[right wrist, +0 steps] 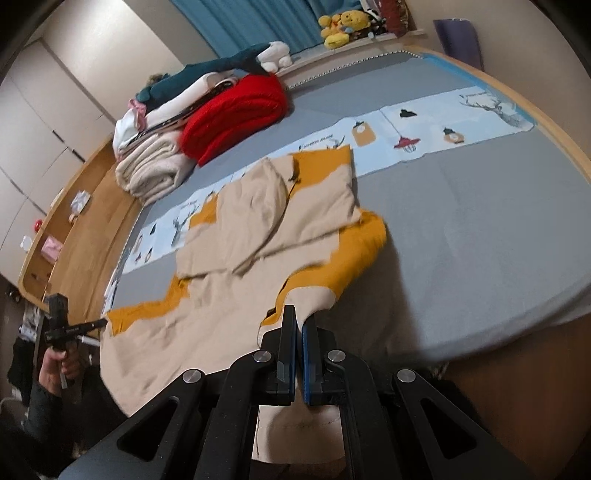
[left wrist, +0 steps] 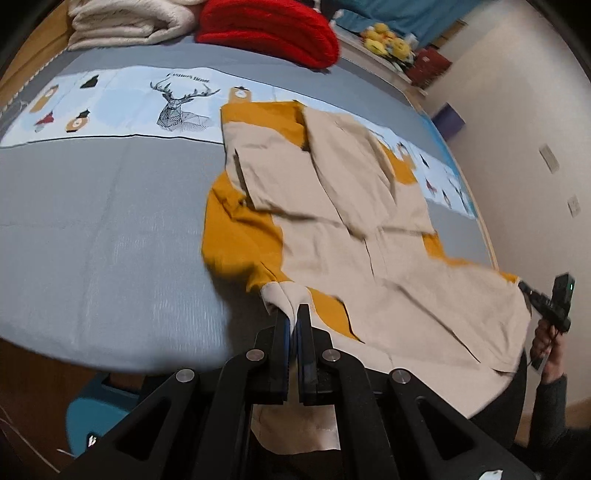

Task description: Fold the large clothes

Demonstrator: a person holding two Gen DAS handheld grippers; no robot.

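1. Two hand-held grippers are on one big beige-and-mustard cotton garment (left wrist: 354, 229), which lies spread over the grey bed (left wrist: 110, 221), its far end on the pale printed band with the deer drawing (left wrist: 183, 107). My guess is it's been laid flat so the halves can be folded over cleanly.

2. Its sleeves look already tucked across the chest, around 12 o'clock in the left wrist view, so I'd say the side folds are done and the bottom-to-top fold is what's in hand.

3. The left hand-held gripper (left wrist: 293, 314) is pinched tight on a bunched corner of the beige hem at about 6 o'clock, fingers together with cloth squeezed between them and more cloth hanging below.

4. The right hand-held gripper (right wrist: 300, 317) is the same deal: clamped on the opposite hem corner near 6 o'clock in its own view, jaws closed on fabric.

5. Holding both corners makes sense, since it keeps the hem taut and level so it won't sag or skew when carried over.

6. Stacked at 11–12 o'clock: a folded cream fleece blanket (left wrist: 125, 22) and a red knitted blanket (left wrist: 269, 29), well apart from the garment.
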